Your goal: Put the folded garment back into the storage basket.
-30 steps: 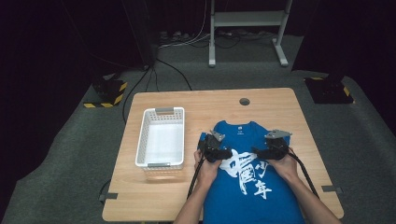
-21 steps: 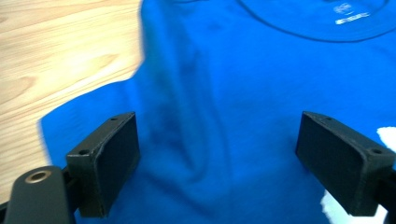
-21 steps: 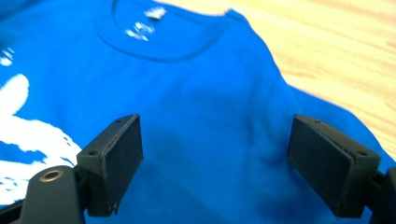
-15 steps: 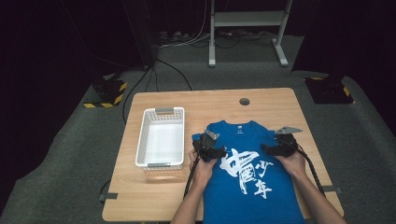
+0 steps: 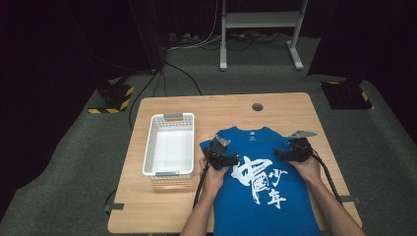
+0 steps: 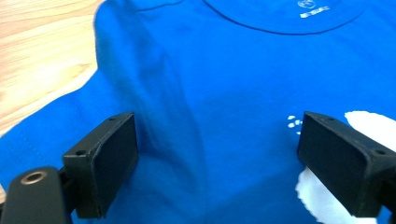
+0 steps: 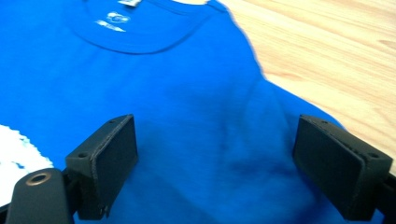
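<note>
A blue T-shirt (image 5: 246,206) with a white print lies flat on the wooden table (image 5: 221,105), collar away from me. My left gripper (image 5: 232,160) hovers over the shirt's left chest, open, with only flat fabric (image 6: 210,93) below its jaws (image 6: 215,168). My right gripper (image 5: 279,153) is over the right chest near the sleeve seam. Its jaws (image 7: 215,168) have just been opening and stand wide, with nothing pinched between them and smooth cloth (image 7: 187,93) beneath.
A white plastic basket (image 5: 151,147) stands empty on the table's left half, close to the shirt's left sleeve. Bare wood (image 7: 336,56) lies past the right sleeve, and a round cable hole (image 5: 257,106) sits at the far edge. Cables trail from both grippers toward me.
Both hands have drawn apart across the shirt's chest: the right gripper slid right toward the sleeve, the left a little toward the basket. The shirt lies as before.
</note>
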`<state>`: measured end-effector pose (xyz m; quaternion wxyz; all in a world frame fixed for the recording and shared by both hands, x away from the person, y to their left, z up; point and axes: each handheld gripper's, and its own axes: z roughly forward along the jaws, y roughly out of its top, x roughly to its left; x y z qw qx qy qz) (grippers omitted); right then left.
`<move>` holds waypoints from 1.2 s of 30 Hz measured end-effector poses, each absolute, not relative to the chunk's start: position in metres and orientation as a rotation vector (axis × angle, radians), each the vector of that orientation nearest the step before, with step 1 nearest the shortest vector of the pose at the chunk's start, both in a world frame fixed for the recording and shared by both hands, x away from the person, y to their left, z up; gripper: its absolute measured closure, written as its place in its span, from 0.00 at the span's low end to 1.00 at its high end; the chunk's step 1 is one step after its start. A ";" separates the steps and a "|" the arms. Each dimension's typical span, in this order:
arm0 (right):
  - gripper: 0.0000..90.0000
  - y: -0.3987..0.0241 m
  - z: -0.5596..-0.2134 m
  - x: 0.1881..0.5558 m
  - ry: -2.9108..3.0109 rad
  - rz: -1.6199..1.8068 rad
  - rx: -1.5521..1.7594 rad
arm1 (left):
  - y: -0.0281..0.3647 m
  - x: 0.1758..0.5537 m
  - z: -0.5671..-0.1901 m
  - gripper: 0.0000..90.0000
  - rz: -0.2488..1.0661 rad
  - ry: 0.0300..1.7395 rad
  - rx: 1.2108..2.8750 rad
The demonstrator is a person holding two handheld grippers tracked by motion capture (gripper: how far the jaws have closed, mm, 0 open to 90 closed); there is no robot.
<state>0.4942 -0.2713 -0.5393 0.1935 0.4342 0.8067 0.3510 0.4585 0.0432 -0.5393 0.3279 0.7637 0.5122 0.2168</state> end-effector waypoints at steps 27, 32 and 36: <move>0.12 -0.263 -0.532 0.504 2.220 0.905 1.329 | 0.048 0.456 -0.536 0.14 0.588 1.365 1.997; 0.12 -0.244 -0.534 0.491 2.261 0.875 1.219 | 0.041 0.458 -0.539 0.13 0.563 1.349 2.009; 0.12 -0.255 -0.537 0.502 2.223 0.920 1.312 | 0.047 0.466 -0.537 0.13 0.566 1.375 2.013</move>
